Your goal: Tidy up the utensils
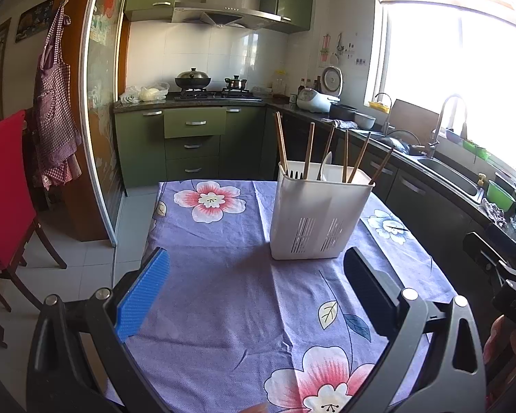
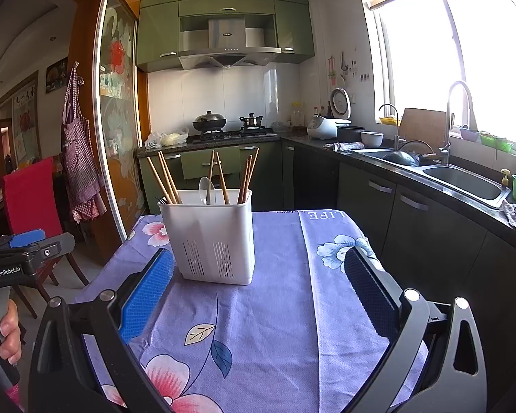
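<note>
A white plastic utensil holder [image 1: 318,218] stands upright on a table with a purple flowered cloth [image 1: 223,292]. It holds several wooden chopsticks [image 1: 281,143], a white spoon [image 1: 326,165] and a dark fork. In the right wrist view the holder [image 2: 211,237] shows chopsticks [image 2: 163,180] and a spoon [image 2: 206,189]. My left gripper [image 1: 256,282] is open and empty, a short way in front of the holder. My right gripper [image 2: 259,287] is open and empty, just in front and to the right of the holder.
A red-covered chair [image 1: 7,189] stands left of the table. A dark counter with a sink [image 2: 464,180] and tap runs along the right. Green cabinets and a stove with a wok [image 1: 192,81] stand behind. The other gripper's body shows at the left edge [image 2: 20,251].
</note>
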A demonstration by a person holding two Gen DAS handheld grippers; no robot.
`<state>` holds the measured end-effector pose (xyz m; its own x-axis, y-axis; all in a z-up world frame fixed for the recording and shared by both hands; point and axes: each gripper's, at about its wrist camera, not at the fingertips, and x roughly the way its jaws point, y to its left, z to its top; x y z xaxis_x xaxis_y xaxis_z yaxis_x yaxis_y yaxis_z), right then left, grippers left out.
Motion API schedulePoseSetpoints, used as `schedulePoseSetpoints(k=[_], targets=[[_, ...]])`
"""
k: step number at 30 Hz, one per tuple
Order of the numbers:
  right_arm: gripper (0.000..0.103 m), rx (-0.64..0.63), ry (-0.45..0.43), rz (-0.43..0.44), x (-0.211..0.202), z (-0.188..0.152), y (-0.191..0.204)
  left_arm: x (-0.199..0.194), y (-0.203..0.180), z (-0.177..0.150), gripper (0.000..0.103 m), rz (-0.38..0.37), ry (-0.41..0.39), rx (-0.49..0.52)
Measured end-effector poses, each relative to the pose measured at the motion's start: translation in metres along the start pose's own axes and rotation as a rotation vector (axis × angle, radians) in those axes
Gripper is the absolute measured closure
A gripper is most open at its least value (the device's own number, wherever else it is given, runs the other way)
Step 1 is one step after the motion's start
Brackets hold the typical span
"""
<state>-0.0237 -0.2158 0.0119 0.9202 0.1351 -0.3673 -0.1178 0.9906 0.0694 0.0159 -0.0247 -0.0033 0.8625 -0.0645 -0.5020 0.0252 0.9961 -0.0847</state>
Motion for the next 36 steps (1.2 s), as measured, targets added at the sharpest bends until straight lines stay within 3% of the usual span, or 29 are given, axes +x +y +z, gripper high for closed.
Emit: schedulePoseSetpoints(k=[18, 25, 29, 36], targets=[[0.005, -0.003, 0.008, 0.000, 0.004, 0.001, 0.000, 0.006, 0.001, 0.001, 0.007, -0.003, -0.003, 0.001], [0.005, -0.003, 0.009, -0.001, 0.004, 0.001, 0.000, 0.010, 0.000, 0.001, 0.007, 0.042, 0.001, 0.025], [0.005, -0.002, 0.010, 0.000, 0.004, 0.000, 0.000, 0.015, 0.003, 0.002, 0.007, -0.010, 0.040, 0.002], [0.005, 0.002, 0.012, -0.003, 0.005, 0.001, -0.001, 0.026, 0.005, 0.000, 0.007, -0.007, 0.085, -0.005]])
